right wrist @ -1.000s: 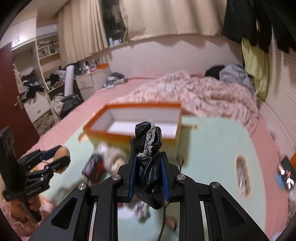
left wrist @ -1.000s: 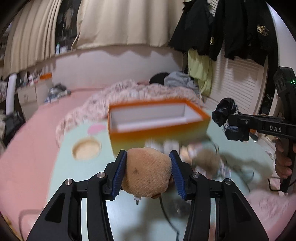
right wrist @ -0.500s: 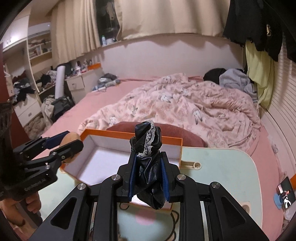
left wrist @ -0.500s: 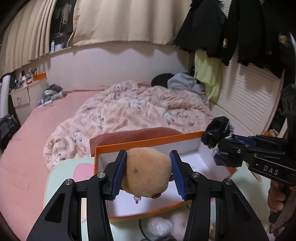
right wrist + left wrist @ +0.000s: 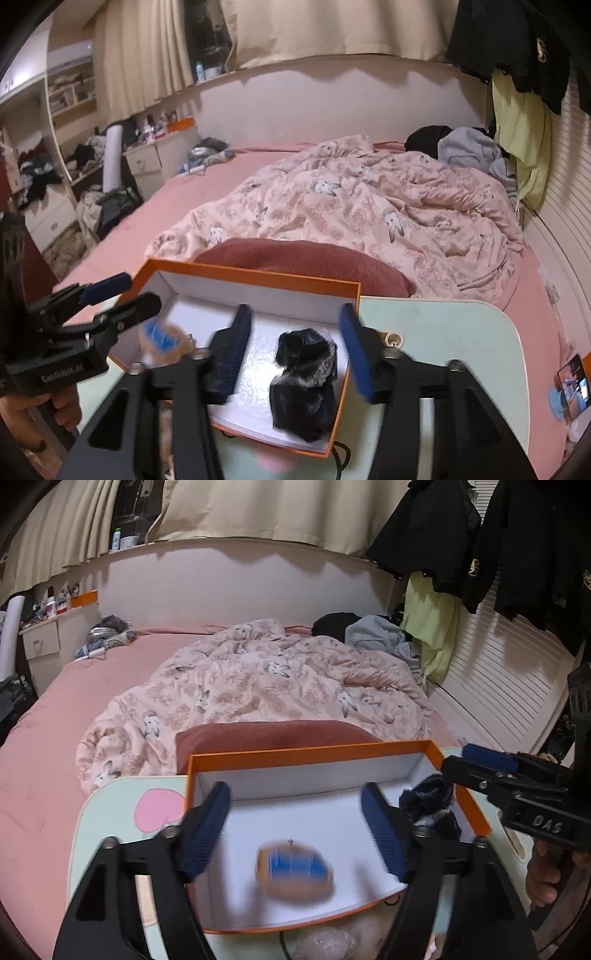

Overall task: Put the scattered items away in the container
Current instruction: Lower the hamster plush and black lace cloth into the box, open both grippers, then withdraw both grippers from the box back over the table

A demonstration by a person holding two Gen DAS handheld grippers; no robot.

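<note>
1. Left wrist view: the left tongs [image 5: 295, 816] stand apart and are opening, with nothing pressed between the blue pads [image 5: 207, 829].
2. The tan plush toy [image 5: 295, 873], blurred and showing a blue patch, sits free of the pads inside the orange box [image 5: 306, 755], over its white floor.
3. At the right edge the right tongs [image 5: 476, 764] reach over the box's right wall; the black lace garment [image 5: 430, 801] lies in that corner.
4. The box rests on a pale green worktop [image 5: 107, 812] bearing a pink heart. A bed with a pink patterned duvet [image 5: 266, 686] lies beyond; dark clothes hang on the right.
5. Right wrist view: the right tongs [image 5: 293, 343] are parted and opening. The black lace garment [image 5: 304, 384] lies loose on the box floor between the pads, touching neither.
6. The orange box [image 5: 255, 276] holds the plush toy [image 5: 166, 343] at its left end, below the left tongs [image 5: 122, 295].
7. The worktop [image 5: 450, 332] extends right; cluttered shelves [image 5: 70, 96] and drawers stand to the left.
</note>
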